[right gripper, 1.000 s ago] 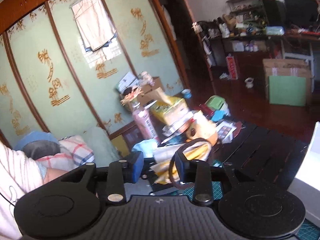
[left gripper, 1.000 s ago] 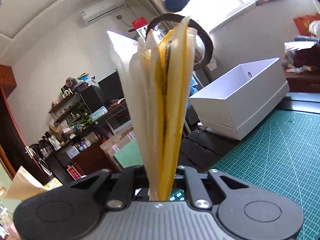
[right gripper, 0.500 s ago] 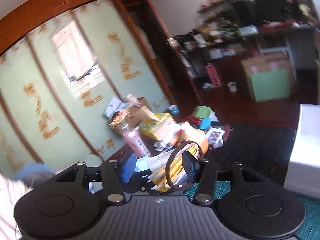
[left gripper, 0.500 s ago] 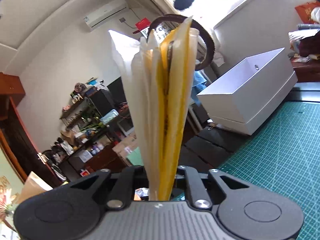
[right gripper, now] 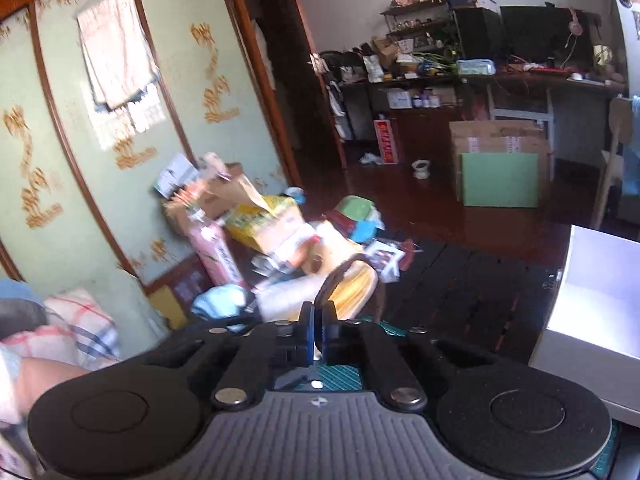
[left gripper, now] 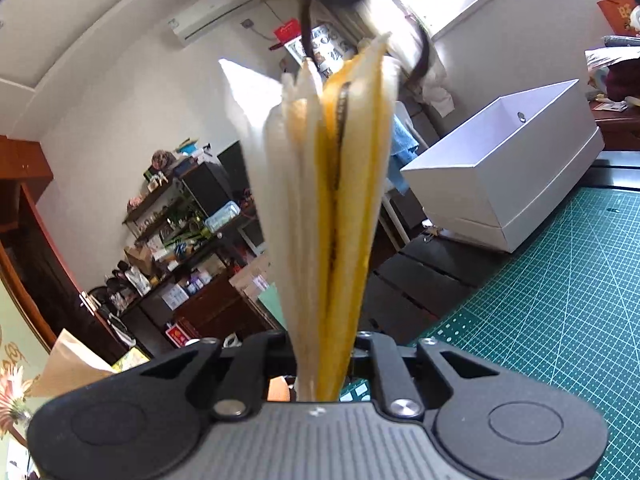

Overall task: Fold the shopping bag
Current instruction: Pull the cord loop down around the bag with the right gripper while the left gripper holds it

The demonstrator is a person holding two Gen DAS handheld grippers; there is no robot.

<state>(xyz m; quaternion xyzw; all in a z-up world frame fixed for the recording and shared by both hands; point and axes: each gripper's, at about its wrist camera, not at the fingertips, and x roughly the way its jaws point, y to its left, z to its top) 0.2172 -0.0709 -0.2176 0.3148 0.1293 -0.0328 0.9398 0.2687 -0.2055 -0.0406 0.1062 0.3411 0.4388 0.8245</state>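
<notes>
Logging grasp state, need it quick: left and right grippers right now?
Left gripper: shut on the folded shopping bag.
Right gripper: shut on the bag's dark handle.

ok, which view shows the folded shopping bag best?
Left wrist view: the shopping bag fills the centre, its white and yellow layers clamped edge-on in the left gripper. The right wrist view shows only its blurred top end and dark handle loop, beyond the right gripper.

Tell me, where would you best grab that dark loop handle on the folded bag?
Probably the top of the handle, where it arches clear above the pleats of the bag, coming from above with one finger through the loop. Lower down it runs between the layers. The left gripper pinches the bag's bottom, and the right gripper appears shut on that strap.
</notes>
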